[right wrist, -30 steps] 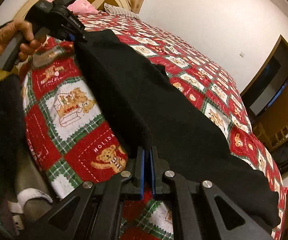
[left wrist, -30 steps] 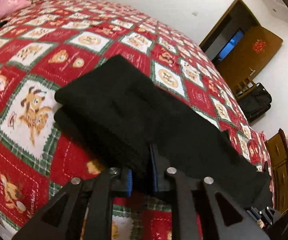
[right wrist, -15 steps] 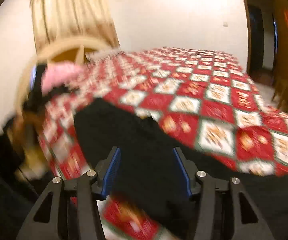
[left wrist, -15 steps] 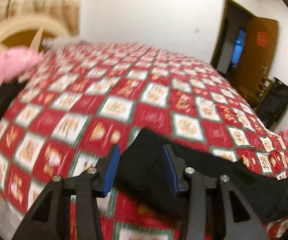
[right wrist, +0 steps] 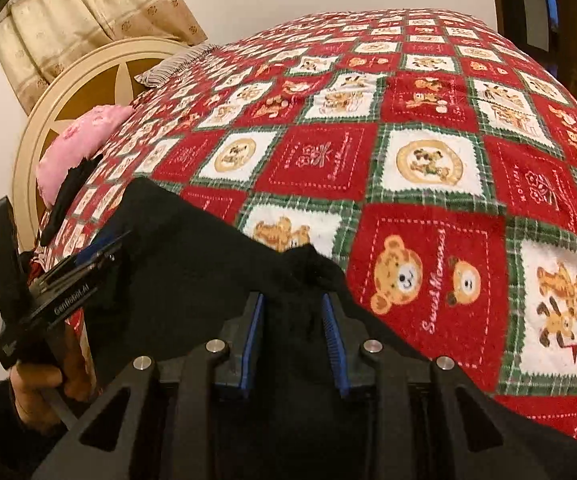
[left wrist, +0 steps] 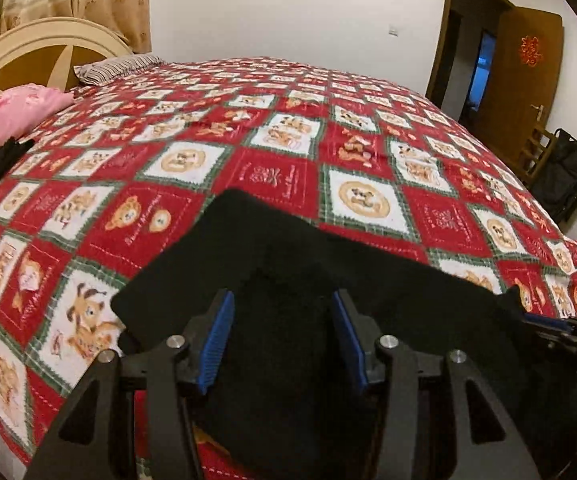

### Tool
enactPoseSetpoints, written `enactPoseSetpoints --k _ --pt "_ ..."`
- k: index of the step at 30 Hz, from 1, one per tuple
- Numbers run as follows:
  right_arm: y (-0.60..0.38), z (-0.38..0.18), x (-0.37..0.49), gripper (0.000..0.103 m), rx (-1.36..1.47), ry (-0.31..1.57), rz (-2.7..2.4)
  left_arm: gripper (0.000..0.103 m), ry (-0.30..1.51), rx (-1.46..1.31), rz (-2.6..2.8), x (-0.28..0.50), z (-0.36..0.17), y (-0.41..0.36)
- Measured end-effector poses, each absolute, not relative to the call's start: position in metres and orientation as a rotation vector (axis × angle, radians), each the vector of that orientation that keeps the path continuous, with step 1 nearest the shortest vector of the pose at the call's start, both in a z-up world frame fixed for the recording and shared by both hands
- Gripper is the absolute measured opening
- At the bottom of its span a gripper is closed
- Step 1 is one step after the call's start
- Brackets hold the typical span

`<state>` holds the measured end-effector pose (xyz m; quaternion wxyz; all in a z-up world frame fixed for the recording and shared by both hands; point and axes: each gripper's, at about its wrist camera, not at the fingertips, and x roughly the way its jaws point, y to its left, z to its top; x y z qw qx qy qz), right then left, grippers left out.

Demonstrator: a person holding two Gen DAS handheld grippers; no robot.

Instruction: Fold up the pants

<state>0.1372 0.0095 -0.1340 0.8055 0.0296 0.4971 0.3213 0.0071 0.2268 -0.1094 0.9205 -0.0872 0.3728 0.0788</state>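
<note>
Lying near the front edge of the bed (left wrist: 328, 128), the black pants (left wrist: 272, 248) rest on a red quilt with teddy bear squares (right wrist: 428, 168). They already look doubled over: in the left wrist view one layer sits on another, and a neat corner points toward the pillows. So my guess is that at least one fold is done. The long part of the pants stretches off to the right, so more folding is likely left before they make a small tidy pile.

The left tongs (left wrist: 284, 332) stand partly apart, and they have just been opening. Black cloth lies between the blue pads (left wrist: 218, 344), but the pads do not press on it, so nothing is held there.

The right tongs (right wrist: 294, 332) stand narrower, and they have just been closing. A little bump of black cloth pokes up between their blue pads (right wrist: 254, 344). It is too dark to see if the pads pinch it, so I cannot tell if they hold it.

At the left of the right wrist view, a hand (right wrist: 44, 376) grips the handle of the other tongs beside the pants.

A pink pillow (right wrist: 76, 144) and a striped pillow (left wrist: 116, 68) sit far back by the round headboard (right wrist: 100, 76), well apart from the pants.
</note>
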Motion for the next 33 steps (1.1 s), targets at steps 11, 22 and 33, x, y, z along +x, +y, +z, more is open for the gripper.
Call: enactPoseSetpoints --k 11,22,33 --pt "0.010 -0.124 0.163 0.007 0.194 1.066 0.783 0.067 0.757 -0.134 0.155 0.016 -0.107 0.222" --pt "0.004 -0.152 0.190 0.007 0.272 1.097 0.766 0.082 0.775 -0.038 0.277 0.025 -0.119 0.228" --pt "-0.208 -0.039 0.138 0.062 0.453 0.790 0.290 0.084 0.782 -0.088 0.250 0.017 -0.103 0.240"
